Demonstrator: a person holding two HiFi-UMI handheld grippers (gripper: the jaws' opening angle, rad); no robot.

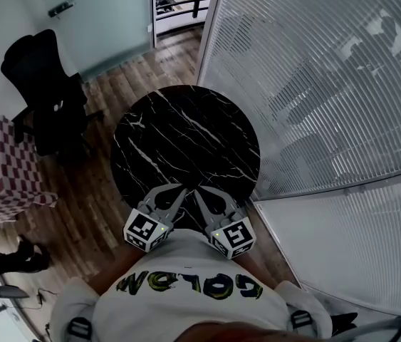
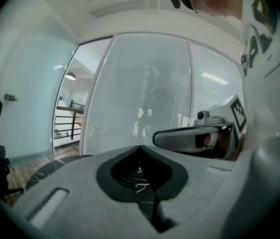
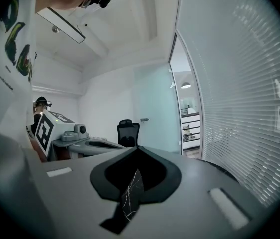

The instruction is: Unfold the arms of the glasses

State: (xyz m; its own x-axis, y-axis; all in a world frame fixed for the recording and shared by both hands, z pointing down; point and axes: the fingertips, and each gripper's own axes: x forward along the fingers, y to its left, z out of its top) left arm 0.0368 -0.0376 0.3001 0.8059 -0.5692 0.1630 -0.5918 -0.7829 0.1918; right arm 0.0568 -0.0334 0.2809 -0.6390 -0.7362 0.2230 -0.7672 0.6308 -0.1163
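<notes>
No glasses show in any view. The round black marble table [image 1: 186,137] carries nothing that I can see. Both grippers hang side by side over its near edge, close to the person's chest. My left gripper [image 1: 177,191] is shut, its jaws meeting at the tips [image 2: 140,148] with nothing between them. My right gripper [image 1: 201,194] is also shut and holds nothing [image 3: 138,149]. Each gripper view shows the other gripper alongside: the right gripper [image 2: 194,137] and the left gripper [image 3: 75,139]. Through the gap behind each pair of jaws only the marble top shows.
A black office chair [image 1: 47,95] stands left of the table on the wood floor. A red-and-white checkered box [image 1: 4,173] sits at the far left. A glass wall with blinds [image 1: 314,84] runs close along the table's right side.
</notes>
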